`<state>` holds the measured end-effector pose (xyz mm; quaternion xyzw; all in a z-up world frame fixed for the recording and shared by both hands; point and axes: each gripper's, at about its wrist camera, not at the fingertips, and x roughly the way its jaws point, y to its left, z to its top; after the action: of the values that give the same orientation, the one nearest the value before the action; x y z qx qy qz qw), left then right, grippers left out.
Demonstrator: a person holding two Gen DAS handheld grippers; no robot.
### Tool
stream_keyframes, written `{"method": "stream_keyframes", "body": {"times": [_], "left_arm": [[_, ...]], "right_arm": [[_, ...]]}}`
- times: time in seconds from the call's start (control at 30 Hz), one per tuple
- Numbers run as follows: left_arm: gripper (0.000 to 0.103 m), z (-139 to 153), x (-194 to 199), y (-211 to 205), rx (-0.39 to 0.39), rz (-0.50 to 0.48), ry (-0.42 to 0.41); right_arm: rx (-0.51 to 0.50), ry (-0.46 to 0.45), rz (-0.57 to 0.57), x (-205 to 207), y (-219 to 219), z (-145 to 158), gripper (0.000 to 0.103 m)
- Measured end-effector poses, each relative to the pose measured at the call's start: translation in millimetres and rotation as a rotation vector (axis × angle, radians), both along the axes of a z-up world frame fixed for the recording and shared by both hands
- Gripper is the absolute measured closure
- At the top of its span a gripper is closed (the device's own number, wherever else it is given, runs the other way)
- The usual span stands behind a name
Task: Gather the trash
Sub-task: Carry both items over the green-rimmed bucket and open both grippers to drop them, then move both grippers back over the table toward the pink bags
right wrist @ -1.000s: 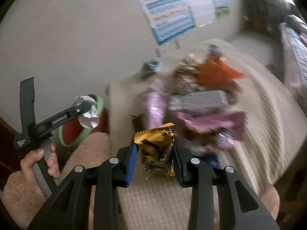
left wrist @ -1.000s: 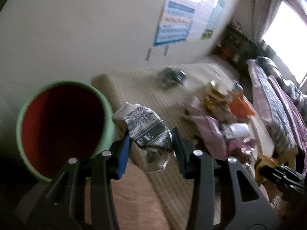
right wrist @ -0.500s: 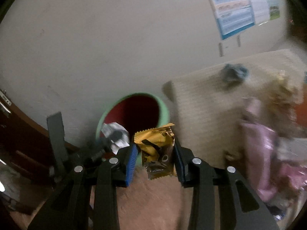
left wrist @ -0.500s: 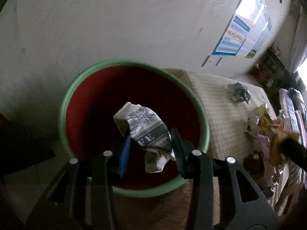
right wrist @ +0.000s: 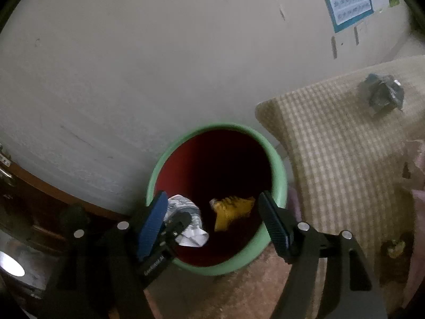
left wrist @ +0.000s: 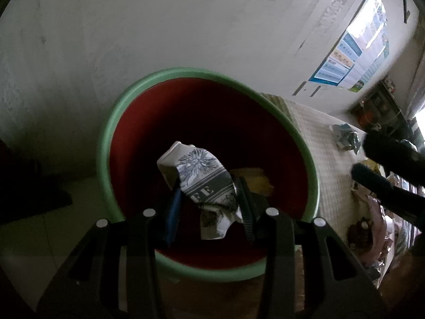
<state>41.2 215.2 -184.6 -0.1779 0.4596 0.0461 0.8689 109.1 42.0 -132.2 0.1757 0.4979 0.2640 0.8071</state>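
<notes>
A bin with a green rim (left wrist: pixel 106 133) and red inside stands against the wall; it also shows in the right wrist view (right wrist: pixel 279 170). My left gripper (left wrist: pixel 209 202) is shut on a crumpled white and grey printed wrapper (left wrist: pixel 202 175) and holds it over the bin mouth. My right gripper (right wrist: pixel 215 220) is open and empty above the bin. A yellow wrapper (right wrist: pixel 231 210) is inside the bin below it, also visible in the left wrist view (left wrist: pixel 255 180). The left gripper's fingertips (right wrist: pixel 175 226) with the white wrapper (right wrist: pixel 186 228) show in the right wrist view.
A checked beige mat (right wrist: pixel 345 146) lies right of the bin with a crumpled blue-grey wrapper (right wrist: pixel 382 93) on it and more pink and brown wrappers (left wrist: pixel 372 218) at its far side. A dark wooden cabinet (right wrist: pixel 32 202) stands left of the bin. The wall is close behind.
Both grippers moved from the mat to above the bin. My right gripper opened and the yellow wrapper dropped into the bin. The left gripper still holds the white wrapper.
</notes>
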Motion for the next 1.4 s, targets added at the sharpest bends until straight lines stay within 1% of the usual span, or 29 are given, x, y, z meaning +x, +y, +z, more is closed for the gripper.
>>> {"method": "stream_keyframes", "body": {"times": [0.17, 0.3, 0.4, 0.43, 0.5, 0.6, 0.7, 0.83, 0.97, 1.03, 1.17, 1.27, 1.4], "left_arm": [[0.065, -3.0, 2.3, -1.8, -0.007, -0.005, 0.008], [0.064, -3.6, 3.7, -4.0, -0.001, -0.008, 0.011], [0.052, -1.2, 1.5, -2.4, 0.001, 0.004, 0.003], [0.051, 0.4, 0.8, -2.4, 0.002, 0.010, -0.001], [0.051, 3.6, -0.5, -3.6, 0.004, 0.010, -0.006], [0.051, 12.9, -1.7, -9.6, 0.017, -0.003, -0.022], [0.051, 23.4, -3.3, -19.6, 0.029, -0.027, -0.043], [0.051, 35.8, -5.8, -43.4, 0.048, -0.086, -0.059], [0.051, 44.6, -7.6, -67.1, 0.062, -0.146, -0.067], [0.051, 48.5, -9.4, -78.9, 0.073, -0.177, -0.072], [0.051, 50.6, -10.4, -101.7, 0.078, -0.229, -0.067], [0.051, 50.2, -11.2, -118.4, 0.087, -0.266, -0.057], [0.051, 50.9, -14.0, -138.1, 0.100, -0.315, -0.051]], "right_arm": [[-0.048, -0.017, -0.011, -24.9, -18.2, 0.7, 0.033], [-0.103, -0.016, -0.013, -46.1, -34.5, -7.8, 0.033], [-0.138, -0.013, -0.018, -62.5, -45.9, -13.2, 0.033], [-0.146, -0.012, -0.025, -65.8, -50.2, -15.3, 0.033], [-0.147, -0.006, -0.046, -71.1, -58.9, -18.0, 0.033], [-0.123, 0.002, -0.087, -74.9, -70.8, -15.7, 0.033], [-0.111, -0.022, -0.101, -80.3, -76.4, -6.9, 0.033], [-0.109, -0.057, -0.100, -88.4, -81.4, 3.6, 0.033], [-0.114, -0.084, -0.129, -101.3, -101.7, 12.5, 0.033], [-0.119, -0.091, -0.162, -106.2, -116.8, 14.9, 0.033], [-0.142, -0.088, -0.267, -119.8, -161.2, 12.8, 0.032], [-0.156, -0.060, -0.357, -130.5, -196.3, 5.8, 0.032], [-0.173, 0.004, -0.461, -146.0, -238.4, -9.1, 0.032]]}}
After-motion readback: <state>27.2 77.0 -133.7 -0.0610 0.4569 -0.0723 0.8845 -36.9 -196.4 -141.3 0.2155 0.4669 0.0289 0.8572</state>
